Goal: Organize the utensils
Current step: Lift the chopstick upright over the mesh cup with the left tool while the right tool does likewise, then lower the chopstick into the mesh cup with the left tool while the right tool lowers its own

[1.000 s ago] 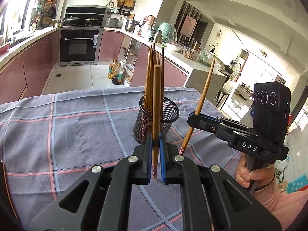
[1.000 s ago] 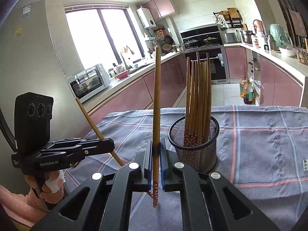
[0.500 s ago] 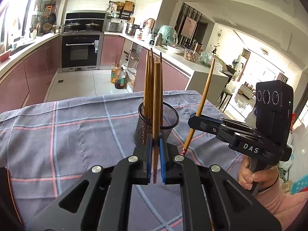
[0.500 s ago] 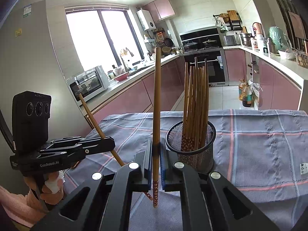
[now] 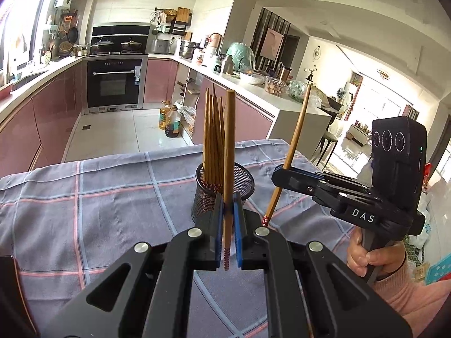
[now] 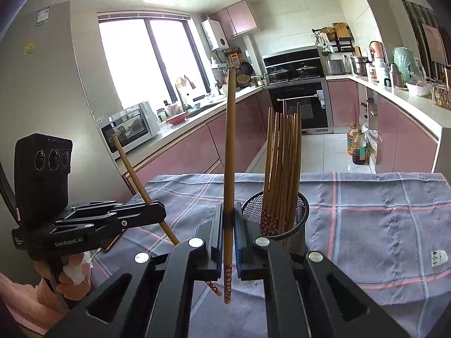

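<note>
Left gripper (image 5: 227,214) jaws clamp one chopstick (image 5: 228,152); right gripper (image 6: 227,219) another (image 6: 229,146); mesh holder (image 5: 241,174) just ahead.

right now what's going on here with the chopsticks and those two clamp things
A person is tidying chopsticks at a table covered with a checked cloth. Each hand holds a gripper, and each gripper is shut on one chopstick: the left gripper holds its chopstick upright, the right gripper likewise with its chopstick. Both are just in front of the mesh cup, which already holds a bundle of chopsticks. Neither held one is in yet.
</note>
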Available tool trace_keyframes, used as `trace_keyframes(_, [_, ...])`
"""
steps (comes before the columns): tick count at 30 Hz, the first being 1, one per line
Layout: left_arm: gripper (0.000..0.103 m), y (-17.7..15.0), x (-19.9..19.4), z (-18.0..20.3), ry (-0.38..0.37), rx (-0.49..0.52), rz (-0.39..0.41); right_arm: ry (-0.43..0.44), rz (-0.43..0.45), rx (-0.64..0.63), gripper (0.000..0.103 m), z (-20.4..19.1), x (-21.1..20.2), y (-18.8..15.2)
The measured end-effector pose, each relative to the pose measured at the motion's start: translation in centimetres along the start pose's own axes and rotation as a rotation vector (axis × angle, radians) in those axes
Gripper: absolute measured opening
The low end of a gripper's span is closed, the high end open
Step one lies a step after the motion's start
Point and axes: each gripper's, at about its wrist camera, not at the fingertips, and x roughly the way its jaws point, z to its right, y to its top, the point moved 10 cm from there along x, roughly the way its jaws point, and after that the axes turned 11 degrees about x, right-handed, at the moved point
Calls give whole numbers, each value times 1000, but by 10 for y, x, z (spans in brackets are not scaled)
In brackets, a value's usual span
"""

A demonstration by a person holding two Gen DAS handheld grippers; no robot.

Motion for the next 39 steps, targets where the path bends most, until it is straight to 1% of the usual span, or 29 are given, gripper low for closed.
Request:
trace_keyframes(18, [8, 23, -7, 6, -4, 31, 39, 0, 35, -24, 6, -2, -3, 21])
trace_keyframes(39, [8, 67, -14, 7, 13, 57, 112, 3, 69, -43, 6, -5, -6, 47])
